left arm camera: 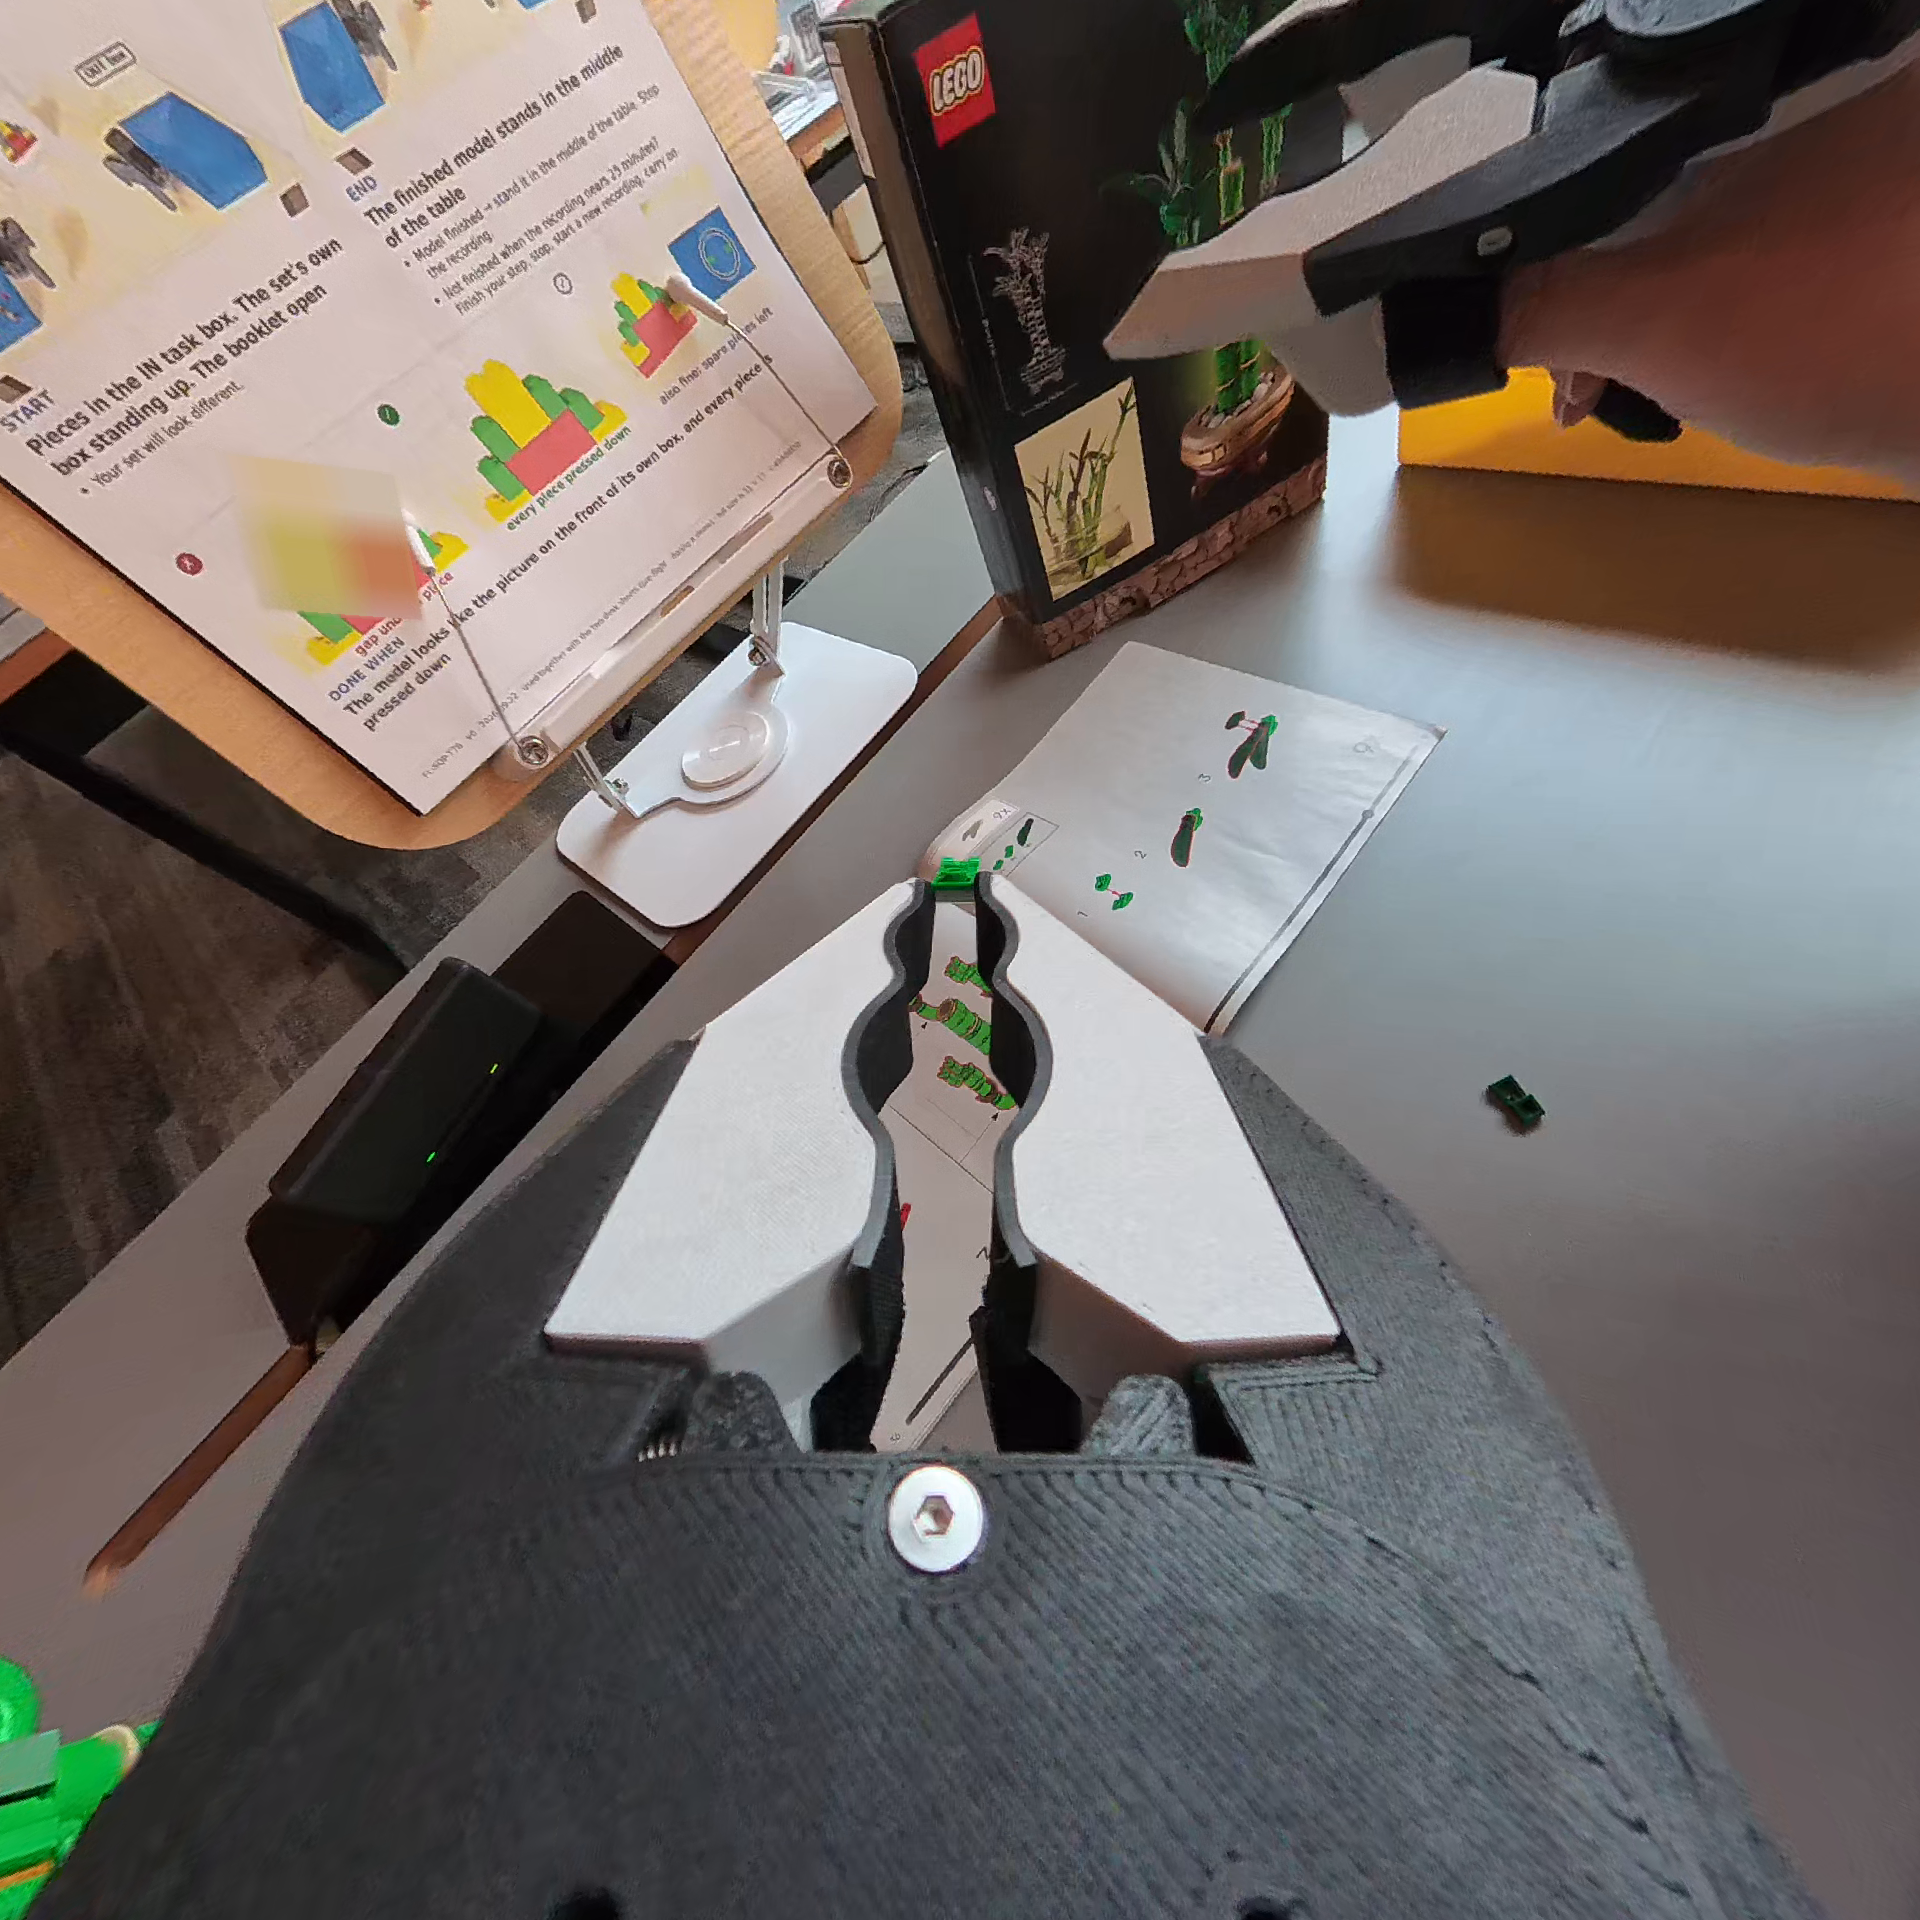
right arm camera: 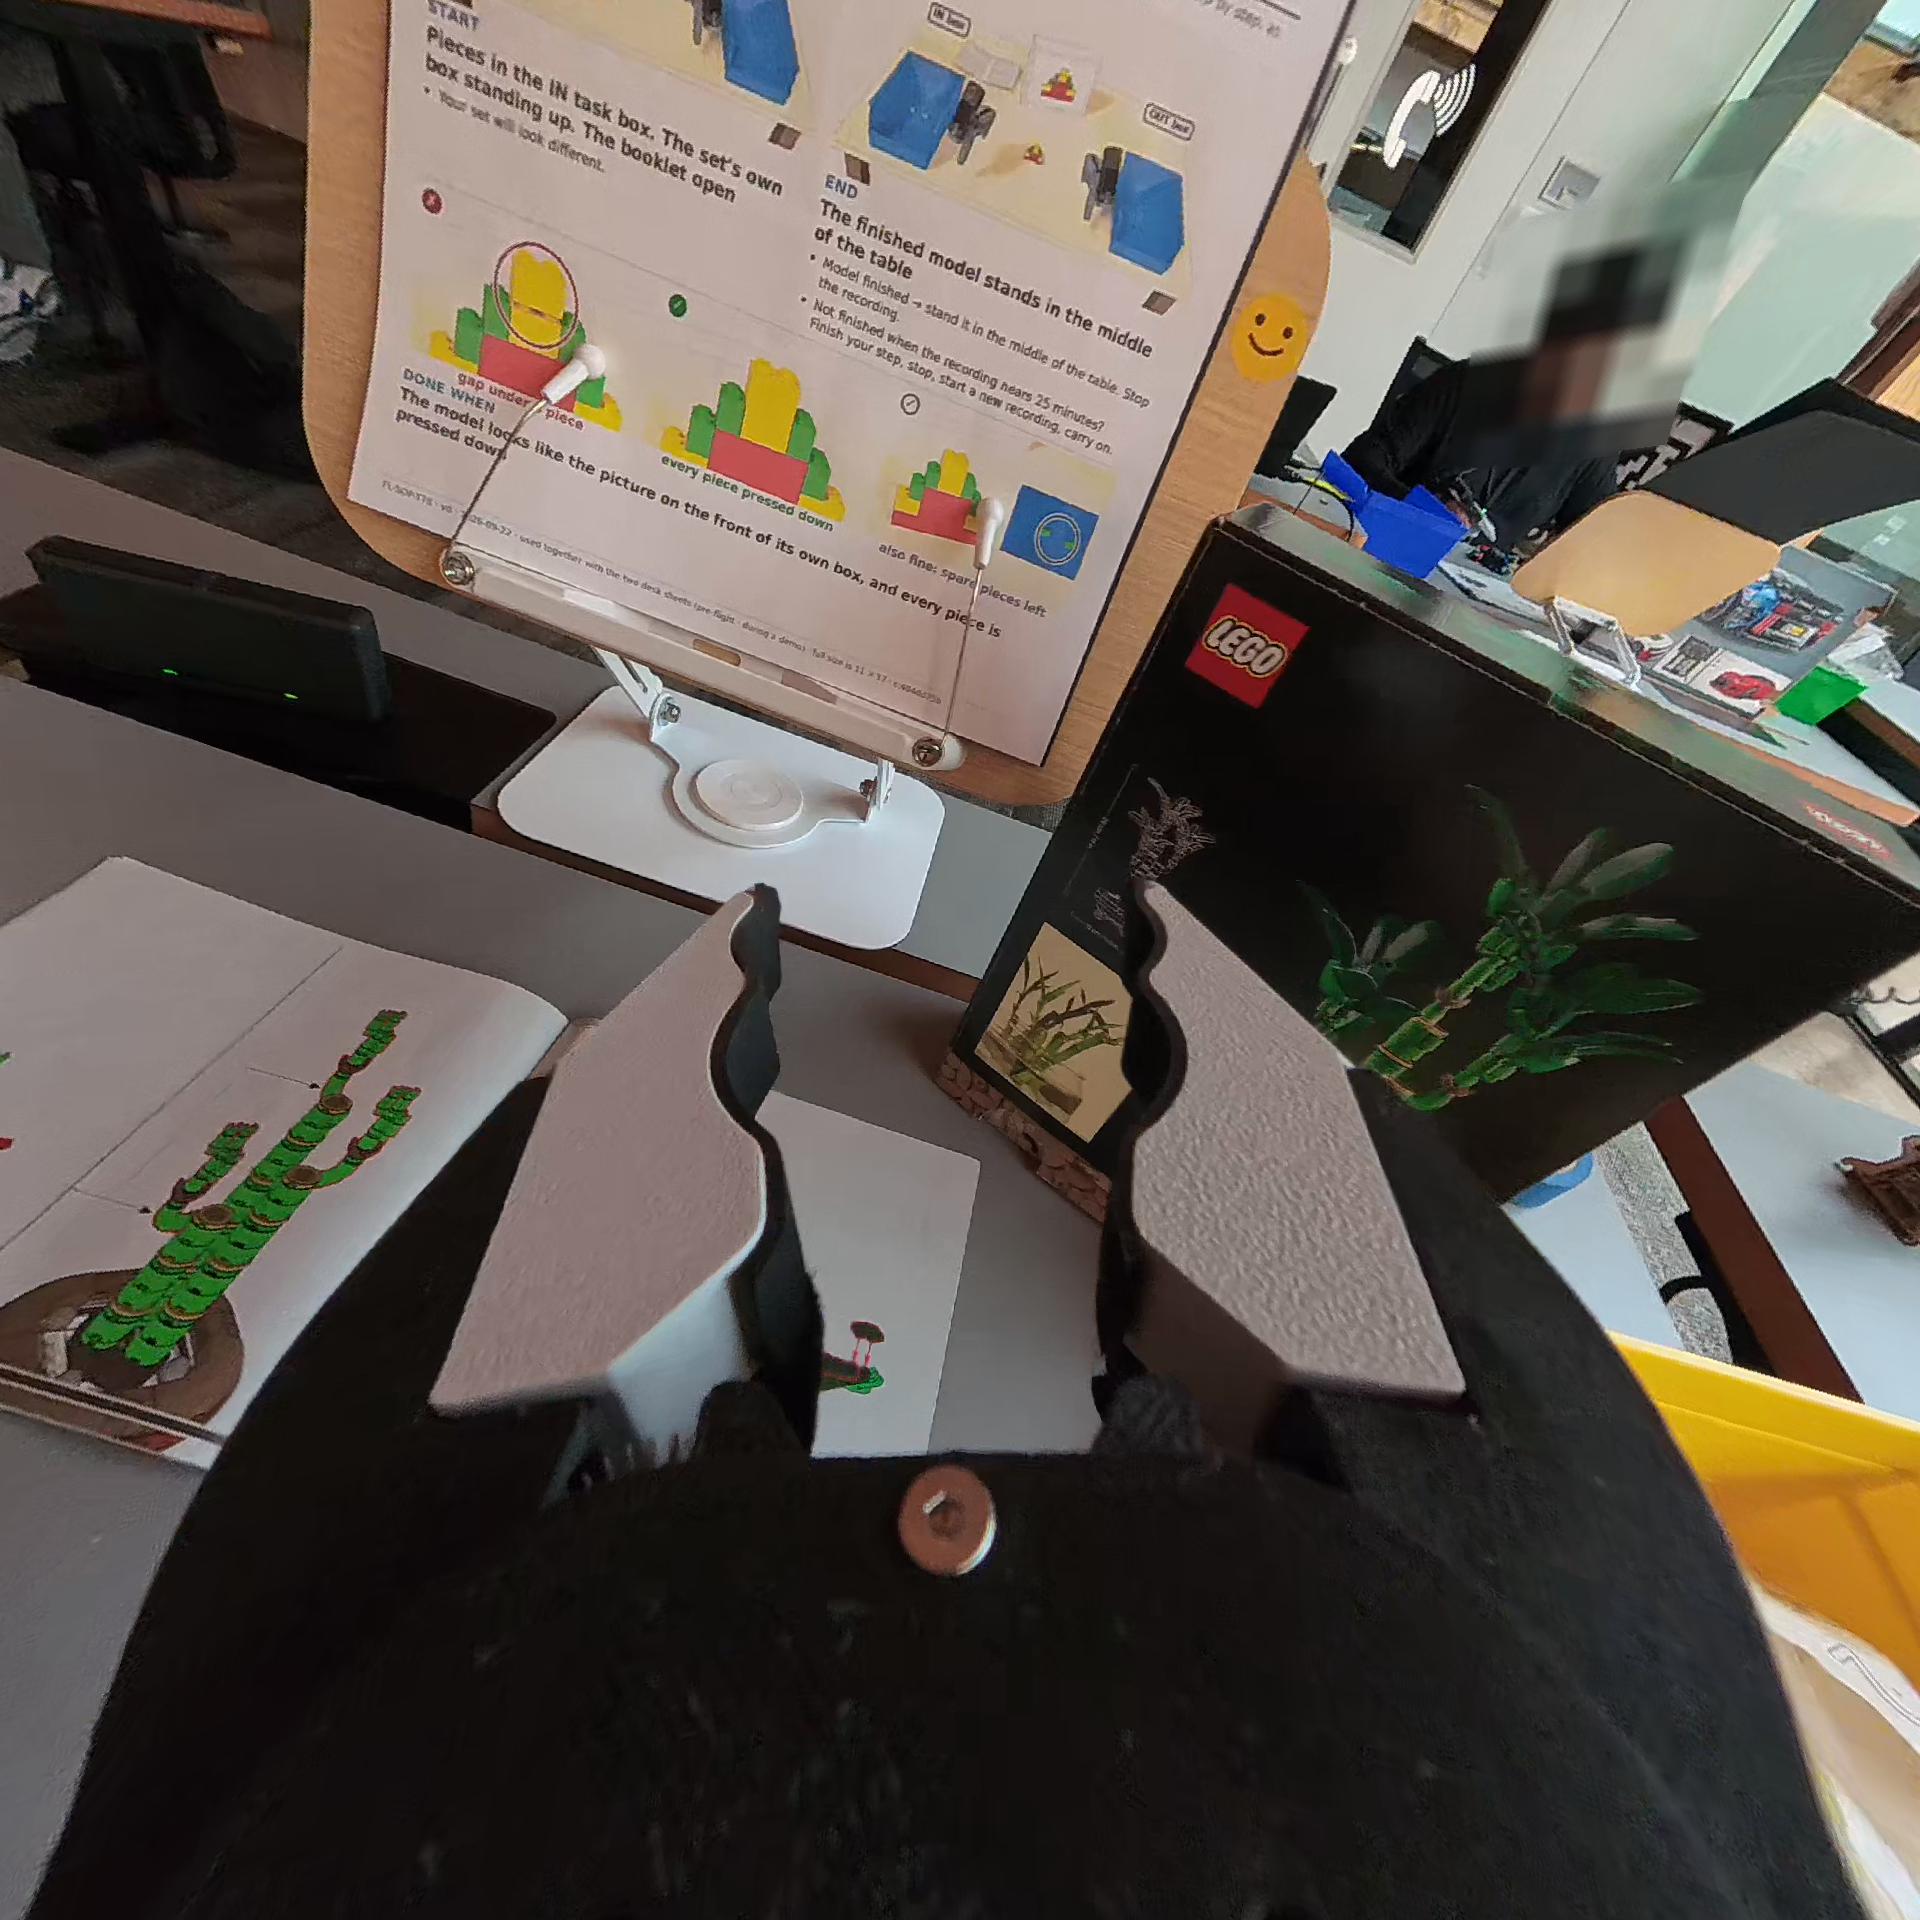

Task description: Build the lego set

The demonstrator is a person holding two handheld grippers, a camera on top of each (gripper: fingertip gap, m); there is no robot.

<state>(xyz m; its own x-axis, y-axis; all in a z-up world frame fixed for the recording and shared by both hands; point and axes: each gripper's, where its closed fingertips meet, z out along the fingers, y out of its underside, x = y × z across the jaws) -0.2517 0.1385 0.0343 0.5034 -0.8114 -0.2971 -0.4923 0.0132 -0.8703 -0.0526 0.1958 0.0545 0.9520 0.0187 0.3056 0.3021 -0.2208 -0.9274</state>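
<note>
My left gripper (left arm camera: 954, 883) is shut on a small bright green lego piece (left arm camera: 954, 871), held at its fingertips above the open instruction booklet (left arm camera: 1226, 831). A dark green lego piece (left arm camera: 1515, 1101) lies alone on the grey table (left arm camera: 1662, 831) to the right. My right gripper (right arm camera: 951, 904) is open and empty, raised above the booklet (right arm camera: 260, 1091) in front of the black lego set box (right arm camera: 1455, 831). The right gripper also shows in the left wrist view (left arm camera: 1299, 281), held high near the box (left arm camera: 1039, 312). Green lego pieces (left arm camera: 42, 1766) sit at the bottom left.
A wooden stand holding a printed instruction sheet (left arm camera: 416, 364) stands on a white base (left arm camera: 738, 758) at the table's back edge. A black device with green lights (left arm camera: 416, 1112) sits to its left. A yellow bin (right arm camera: 1787, 1507) is on the right. A person sits at a far desk.
</note>
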